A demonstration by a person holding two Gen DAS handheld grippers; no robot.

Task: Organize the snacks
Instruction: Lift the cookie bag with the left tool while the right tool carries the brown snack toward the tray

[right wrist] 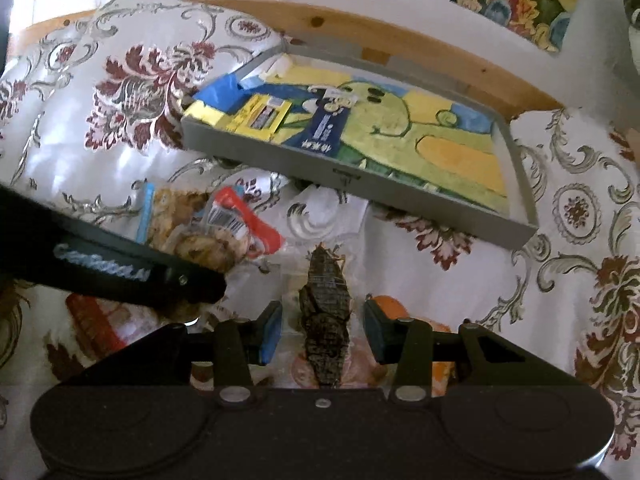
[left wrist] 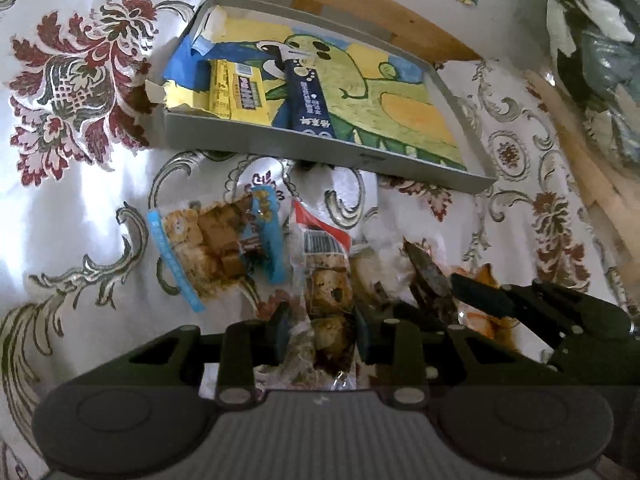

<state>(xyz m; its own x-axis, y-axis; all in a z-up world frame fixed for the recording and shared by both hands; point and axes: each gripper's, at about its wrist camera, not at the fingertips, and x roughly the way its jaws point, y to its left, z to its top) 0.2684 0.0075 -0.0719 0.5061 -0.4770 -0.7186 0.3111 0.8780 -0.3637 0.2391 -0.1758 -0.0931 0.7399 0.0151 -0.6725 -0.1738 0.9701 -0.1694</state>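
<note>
While grey tray [left wrist: 276,142] holds yellow packet [left wrist: 238,94], navy packet [left wrist: 310,96], both grippers' jaws spread.

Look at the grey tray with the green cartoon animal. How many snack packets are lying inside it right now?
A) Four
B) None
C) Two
C: inside the grey tray lie just a yellow packet and a dark blue packet, side by side at its left end.

A flowered cloth [left wrist: 72,184] covers the surface. On it lie a grey tray [left wrist: 320,148] and several snack packets [left wrist: 216,248]
</note>
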